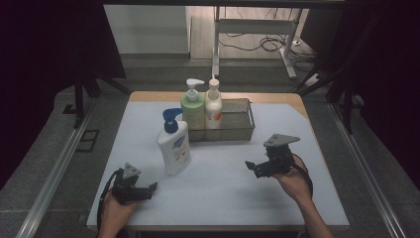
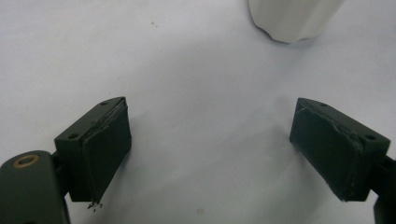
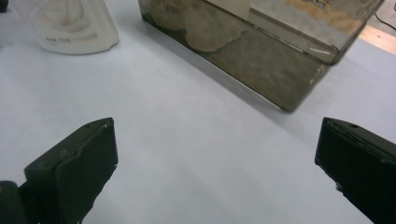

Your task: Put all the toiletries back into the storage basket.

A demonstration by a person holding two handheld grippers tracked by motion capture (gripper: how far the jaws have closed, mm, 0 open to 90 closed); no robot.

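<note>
Both grippers, left gripper (image 1: 148, 188) and right gripper (image 1: 250, 166), rest with jaws released; approach the blue-pump lotion bottle (image 1: 174, 147), standing on the table (image 1: 223, 193) before the mesh basket (image 1: 237, 121), gripping its body squarely.

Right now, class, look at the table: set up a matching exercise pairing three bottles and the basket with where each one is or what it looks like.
Column one:
1. Blue-pump bottle
2. Green bottle
3. Orange-label bottle
4. Basket

Column two:
A. Stands in the basket's left end, white pump on top
B. Mesh, near the table's far edge, right half bare
C. Stands alone on the white tabletop, in front of the basket
D. In the basket, just right of the green bottle

Pairs: 1-C, 2-A, 3-D, 4-B
</note>
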